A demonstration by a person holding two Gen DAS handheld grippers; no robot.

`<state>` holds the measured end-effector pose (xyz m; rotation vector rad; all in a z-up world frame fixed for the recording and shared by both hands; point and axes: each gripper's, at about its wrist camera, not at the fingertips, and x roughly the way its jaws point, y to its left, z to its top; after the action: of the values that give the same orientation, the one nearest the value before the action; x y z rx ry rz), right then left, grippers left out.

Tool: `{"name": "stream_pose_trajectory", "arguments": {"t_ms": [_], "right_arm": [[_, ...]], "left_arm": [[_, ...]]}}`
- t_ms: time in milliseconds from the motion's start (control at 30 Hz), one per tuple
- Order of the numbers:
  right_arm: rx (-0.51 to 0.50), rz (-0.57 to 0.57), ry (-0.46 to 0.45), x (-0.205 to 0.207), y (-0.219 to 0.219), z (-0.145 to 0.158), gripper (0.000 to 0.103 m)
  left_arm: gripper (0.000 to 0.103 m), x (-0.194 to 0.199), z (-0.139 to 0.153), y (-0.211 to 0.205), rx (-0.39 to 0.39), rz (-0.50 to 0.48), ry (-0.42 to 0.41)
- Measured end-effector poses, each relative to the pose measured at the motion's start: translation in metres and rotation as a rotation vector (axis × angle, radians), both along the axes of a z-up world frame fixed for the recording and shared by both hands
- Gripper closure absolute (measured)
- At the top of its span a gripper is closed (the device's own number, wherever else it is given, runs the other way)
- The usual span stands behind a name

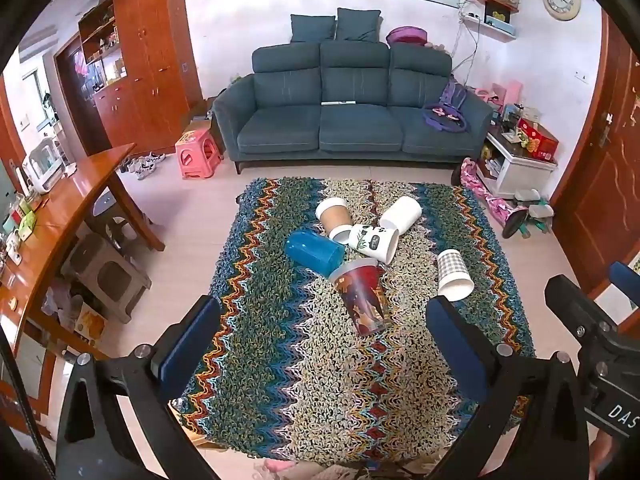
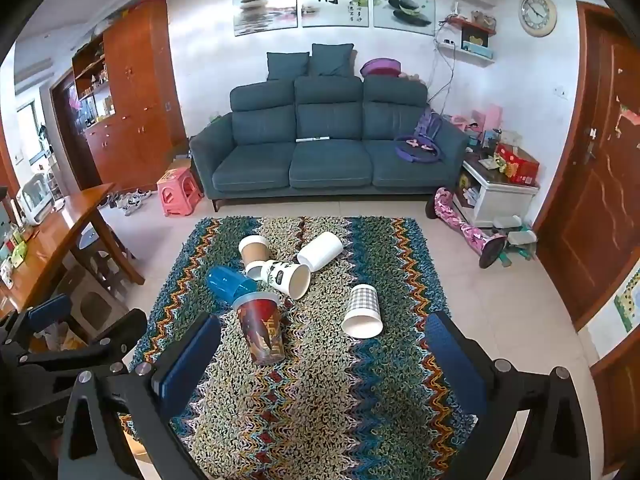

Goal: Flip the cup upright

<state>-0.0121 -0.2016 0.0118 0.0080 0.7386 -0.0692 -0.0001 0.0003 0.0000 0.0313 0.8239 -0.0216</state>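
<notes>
Blue-padded fingers frame the bottom of both wrist views, and I see the jaws of my left gripper (image 1: 320,344) spread wide with nothing between them; the jaws of my right gripper (image 2: 322,354) are just as wide and also hold nothing. Both hang above the near end of a shaggy zigzag rug (image 1: 280,380) that covers the bench. I count six cups on the rug, all lying on their sides and none upright. Nearest me is the red printed cup (image 1: 365,300), its long axis running toward and away from me, clear rim at the far end and base pointing at me. Its rim touches the blue cup (image 1: 314,251), which lies crosswise, closed rounded end to the left. Behind those, the panda cup (image 1: 374,243) lies with its open mouth facing right and toward me, and the brown-sleeved cup (image 1: 334,218) sits against it, white lid end away from me. The plain white cup (image 1: 401,214) lies just beyond the panda cup, angled toward the far right. The checked cup (image 2: 363,311) lies apart from the rest on the right, open mouth toward me. Beyond the rug I can see one teal sofa (image 2: 328,148), one pink stool (image 2: 179,196) and one wall clock (image 2: 537,15).
</notes>
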Motion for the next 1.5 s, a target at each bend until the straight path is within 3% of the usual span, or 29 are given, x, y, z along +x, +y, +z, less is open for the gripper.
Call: {"name": "stream_pose_trajectory", "arguments": {"t_ms": [1100, 1500], "right_arm": [[0.016, 0.000, 0.016, 0.006, -0.002, -0.016, 0.001], [0.006, 0.005, 0.031, 0.014, 0.000, -0.021, 0.001]], "left_arm": [[0.000, 0.000, 0.001, -0.002, 0.012, -0.004, 0.001], [0.000, 0.003, -0.015, -0.012, 0.009, -0.005, 0.013]]}}
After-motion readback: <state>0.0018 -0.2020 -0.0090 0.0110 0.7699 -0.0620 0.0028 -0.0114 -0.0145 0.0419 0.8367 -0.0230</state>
